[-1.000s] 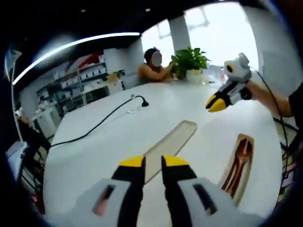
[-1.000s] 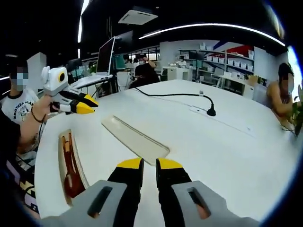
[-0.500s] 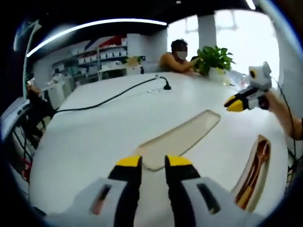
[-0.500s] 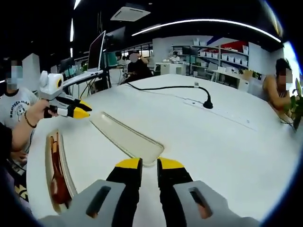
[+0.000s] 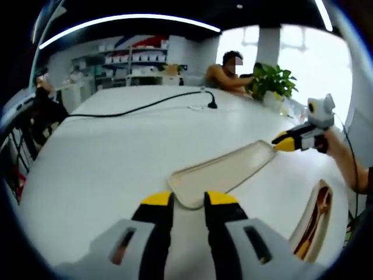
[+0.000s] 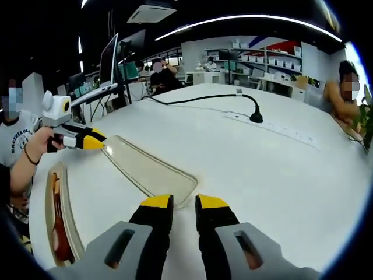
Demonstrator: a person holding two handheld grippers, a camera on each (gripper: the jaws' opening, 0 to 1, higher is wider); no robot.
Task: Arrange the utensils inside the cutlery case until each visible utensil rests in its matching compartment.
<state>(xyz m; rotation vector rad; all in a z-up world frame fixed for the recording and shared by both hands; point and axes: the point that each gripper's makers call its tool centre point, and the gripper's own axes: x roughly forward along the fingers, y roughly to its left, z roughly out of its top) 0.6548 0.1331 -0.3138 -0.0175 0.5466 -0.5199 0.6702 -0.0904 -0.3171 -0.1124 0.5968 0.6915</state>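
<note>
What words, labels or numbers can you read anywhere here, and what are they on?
None can be read.
Person's white T-shirt, left edge of the right gripper view: dark print, too blurred to read.
Boxes on the far shelves, left gripper view: too small to show any lettering.

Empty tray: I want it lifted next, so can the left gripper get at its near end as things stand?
Probably yes: the left gripper sits just short of the empty tray's near end, nothing lying between them.
</note>
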